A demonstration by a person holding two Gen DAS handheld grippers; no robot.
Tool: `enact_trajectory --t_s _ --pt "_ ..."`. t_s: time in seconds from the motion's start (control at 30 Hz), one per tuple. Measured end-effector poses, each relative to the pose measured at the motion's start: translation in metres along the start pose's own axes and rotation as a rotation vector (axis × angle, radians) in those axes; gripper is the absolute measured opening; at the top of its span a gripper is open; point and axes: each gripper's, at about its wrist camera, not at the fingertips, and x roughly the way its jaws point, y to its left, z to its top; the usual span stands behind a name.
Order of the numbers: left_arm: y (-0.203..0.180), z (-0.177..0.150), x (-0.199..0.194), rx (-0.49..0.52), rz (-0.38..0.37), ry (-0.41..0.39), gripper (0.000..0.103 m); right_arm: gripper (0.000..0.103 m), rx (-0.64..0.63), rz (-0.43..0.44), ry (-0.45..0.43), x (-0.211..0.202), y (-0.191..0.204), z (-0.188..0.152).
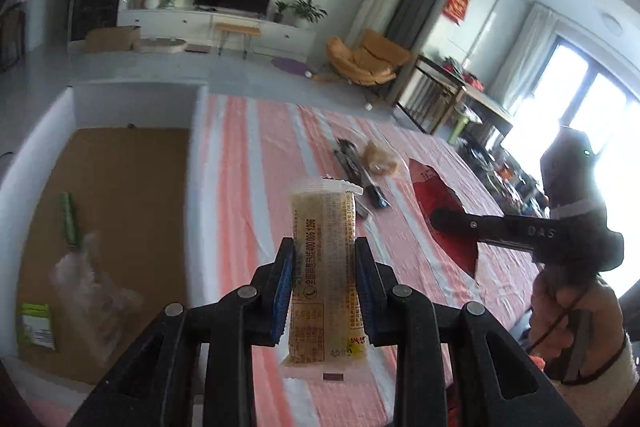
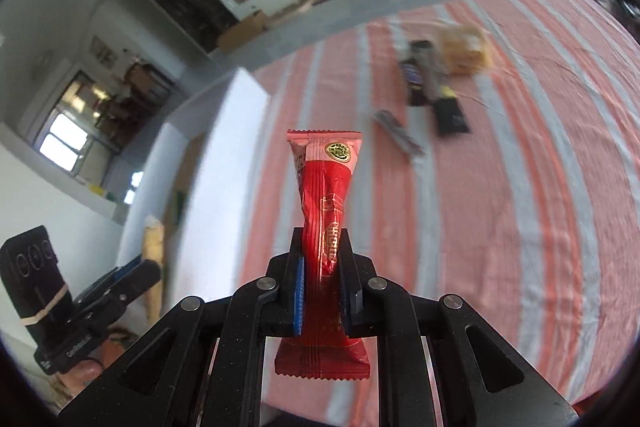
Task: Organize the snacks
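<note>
Partly done: the white cardboard-floored box (image 1: 132,107) holds some packets, left tongs (image 1: 323,283) clamp a translucent yellowish snack packet (image 1: 323,267), right tongs (image 2: 322,287) clamp a red foil packet (image 2: 326,211) beside the box, and dark bars (image 2: 432,87) plus a bagged bun (image 2: 464,51) lie beyond it on the striped desk (image 2: 520,187).

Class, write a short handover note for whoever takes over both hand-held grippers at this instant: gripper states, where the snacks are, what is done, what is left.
Left hand-held gripper: shut on the yellow snack bar, held upright above the striped cloth.
Right hand-held gripper: shut on the red snack packet, also lifted.
Done: the box to the left already holds a clear bag and green items.
Left: drop both held snacks, presumably into the box, then collect the dark bars and the bread-like pack from the cloth.
</note>
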Motion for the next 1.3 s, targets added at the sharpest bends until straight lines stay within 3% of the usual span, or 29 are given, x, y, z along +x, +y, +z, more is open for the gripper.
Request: enact_trajectory --t_s 0.13,0.2,0.27,0.33,0.37,0.43,0.57,0.73,0.87,1.03,1.3 --pt "0.058 0.010 -0.043 -0.059 0.203 -0.089 0.028 0.014 -0.118 0.152 0.018 0.030 0.090 0.006" --pt "0.085 0.007 -0.048 -0.082 0.326 -0.089 0.029 0.015 -0.161 0.194 0.041 0.055 0.123 0.004" --pt "0.105 0.000 -0.042 -0.091 0.477 -0.085 0.035 0.021 -0.183 0.218 0.057 0.080 0.141 -0.002" --pt "0.118 -0.008 -0.037 -0.103 0.587 -0.078 0.073 0.057 -0.166 0.220 0.064 0.097 0.141 -0.006" --pt "0.120 -0.012 -0.033 -0.111 0.593 -0.082 0.079 0.060 -0.150 0.211 0.051 0.099 0.134 -0.007" --pt "0.115 -0.018 -0.028 -0.104 0.556 -0.090 0.085 0.059 -0.138 0.159 0.009 0.096 0.109 -0.011" --pt "0.084 -0.020 -0.002 -0.021 0.466 -0.064 0.087 0.064 -0.121 -0.083 -0.076 0.083 0.029 -0.022" --pt "0.010 -0.026 0.040 0.082 0.215 0.007 0.096 0.067 -0.032 -0.521 -0.133 0.057 -0.103 -0.059" --pt "-0.042 -0.040 0.100 0.130 0.054 0.141 0.096 0.067 0.069 -0.712 -0.160 0.030 -0.174 -0.081" --pt "-0.074 -0.062 0.203 0.205 0.105 0.263 0.096 0.067 0.115 -0.815 -0.204 0.006 -0.199 -0.090" --pt "-0.084 -0.073 0.273 0.247 0.216 0.243 0.096 0.076 0.205 -0.789 -0.197 0.006 -0.215 -0.086"
